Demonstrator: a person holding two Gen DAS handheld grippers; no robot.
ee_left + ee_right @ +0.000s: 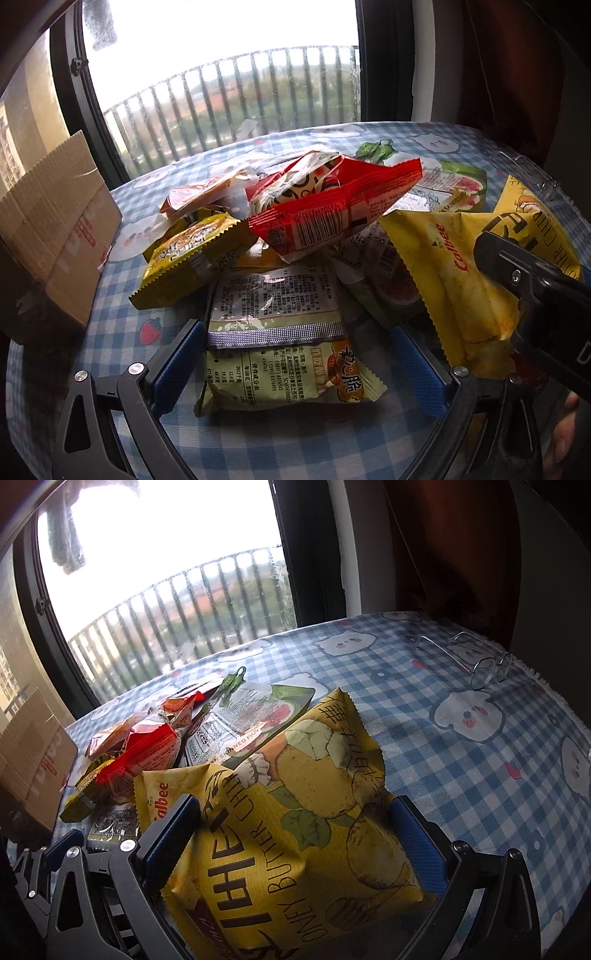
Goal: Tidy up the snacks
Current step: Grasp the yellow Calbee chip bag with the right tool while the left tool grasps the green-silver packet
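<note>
1. We hold the left claw open astride the pale green packet, lower centre.
2. The right claw straddles the yellow chip bag; contact is unclear.
3. We should close gently, avoiding crushing.

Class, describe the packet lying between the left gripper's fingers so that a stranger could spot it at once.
Start at the checked tablecloth and the heap of snack bags on it. At the heap's near edge lies the pale green packet, back side up. Unlike the red bag above it, it shows a silvery seam across dense printed text.
</note>
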